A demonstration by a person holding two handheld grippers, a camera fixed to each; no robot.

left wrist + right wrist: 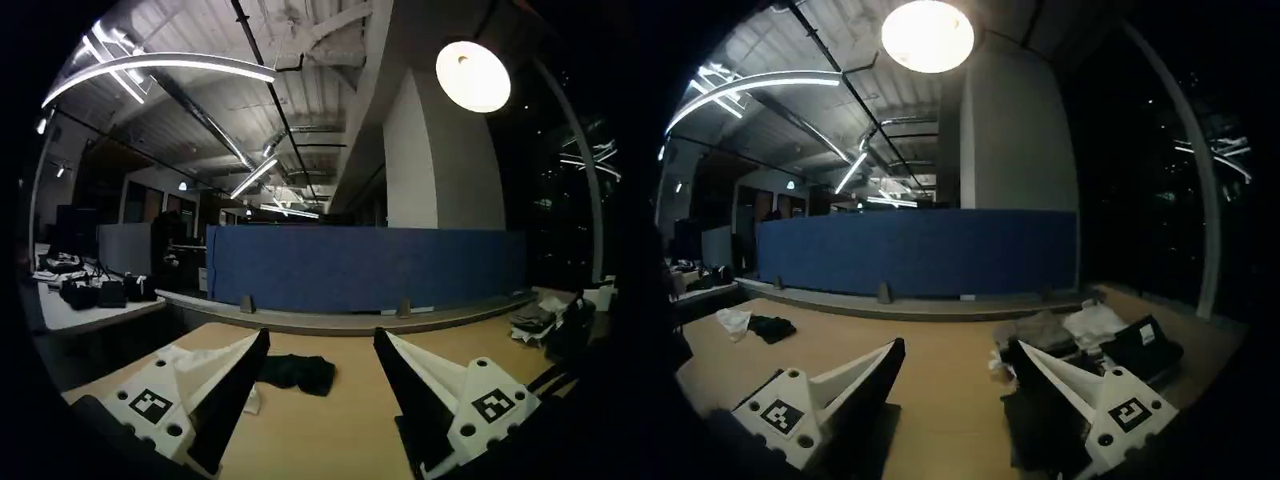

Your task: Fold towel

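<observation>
In the left gripper view my left gripper point(322, 340) is open, its white fingers held just above the wooden table point(336, 424). A crumpled black towel point(298, 372) lies on the table between and just past the fingertips, apart from them, with a white cloth point(251, 400) by the left finger. In the right gripper view my right gripper point(956, 348) is open over the table point(944, 392). A heap of grey, white and black towels point(1088, 332) lies to its right, behind the right finger. The black towel point(772, 327) and white cloth point(734, 321) sit far left.
A blue partition point(360, 268) on a low ledge closes the table's far side. Folded cloths point(552, 316) pile at the right edge. Another desk point(88, 300) with bags stands at the left. A dark flat item point(1040, 432) lies under the right gripper.
</observation>
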